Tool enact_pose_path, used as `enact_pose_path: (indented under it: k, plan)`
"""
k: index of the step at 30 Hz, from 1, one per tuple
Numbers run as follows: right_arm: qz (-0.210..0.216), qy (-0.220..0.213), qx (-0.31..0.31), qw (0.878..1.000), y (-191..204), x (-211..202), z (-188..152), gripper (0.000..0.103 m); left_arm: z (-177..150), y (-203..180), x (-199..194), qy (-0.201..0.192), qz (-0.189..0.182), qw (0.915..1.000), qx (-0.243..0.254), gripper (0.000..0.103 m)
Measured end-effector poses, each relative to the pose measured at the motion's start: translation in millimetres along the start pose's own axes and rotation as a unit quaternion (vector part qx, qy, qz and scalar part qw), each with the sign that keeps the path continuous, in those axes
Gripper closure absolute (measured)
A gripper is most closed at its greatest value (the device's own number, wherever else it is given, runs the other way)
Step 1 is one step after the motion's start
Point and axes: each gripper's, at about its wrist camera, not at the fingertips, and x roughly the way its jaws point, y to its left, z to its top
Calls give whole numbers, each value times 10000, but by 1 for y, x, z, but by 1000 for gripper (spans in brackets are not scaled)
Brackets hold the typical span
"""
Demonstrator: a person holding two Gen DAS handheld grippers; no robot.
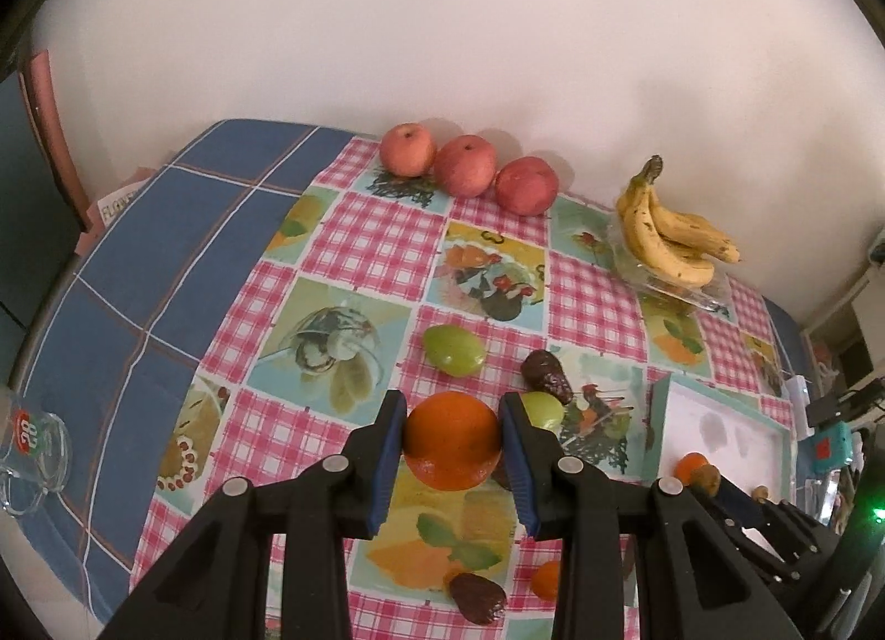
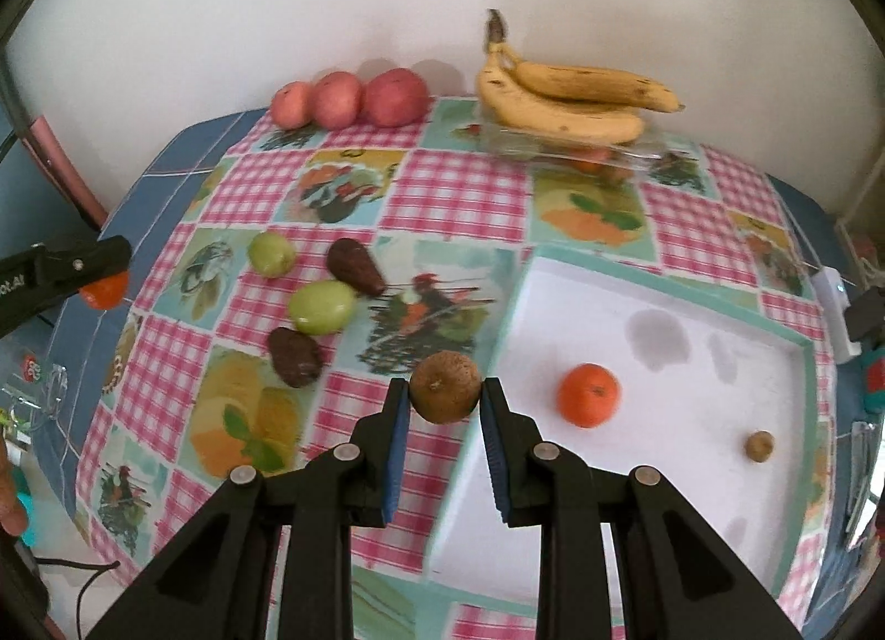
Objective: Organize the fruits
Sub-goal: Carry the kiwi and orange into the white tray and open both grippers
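My left gripper (image 1: 452,427) is shut on a large orange (image 1: 451,452), held above the checked tablecloth. Beyond it lie two green fruits (image 1: 453,349) and a dark brown fruit (image 1: 547,377). Below my fingers lie another dark fruit (image 1: 478,598) and a small orange (image 1: 545,579). My right gripper (image 2: 445,391) is shut on a round brown fruit (image 2: 445,383), close to the left rim of the white tray (image 2: 691,474). A tangerine (image 2: 588,395) and a small brown fruit (image 2: 759,445) lie in the tray.
Three red apples (image 2: 334,99) line the wall at the back. Bananas (image 2: 564,92) rest on a clear plastic container (image 2: 608,156). A drinking glass (image 1: 33,446) stands on the blue cloth at the left edge. The table's edge curves down on both sides.
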Motion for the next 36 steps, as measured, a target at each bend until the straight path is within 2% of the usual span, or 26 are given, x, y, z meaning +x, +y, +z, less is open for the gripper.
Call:
enact_pose_path:
  k: [7, 13, 18, 26, 36]
  plan:
    - [-114, -25, 388, 9992, -40, -9, -7, 76, -1, -20, -5, -73, -57, 9999, 135, 66]
    - [-273, -118, 859, 9959, -81, -19, -11, 76, -6, -50, -5, -53, -109, 9986, 514, 66]
    - [-643, -39, 1311, 9893, -122, -23, -18, 76, -13, -78, -3, 5, -196, 9961, 857, 66]
    - [-829, 63, 2073, 9747, -181, -28, -36, 76, -32, -130, 3, 177, -393, 9875, 1518, 66]
    - [-1023, 64, 2289, 9680, -204, -35, -44, 76, -62, -183, 15, 455, -651, 9729, 2171, 66]
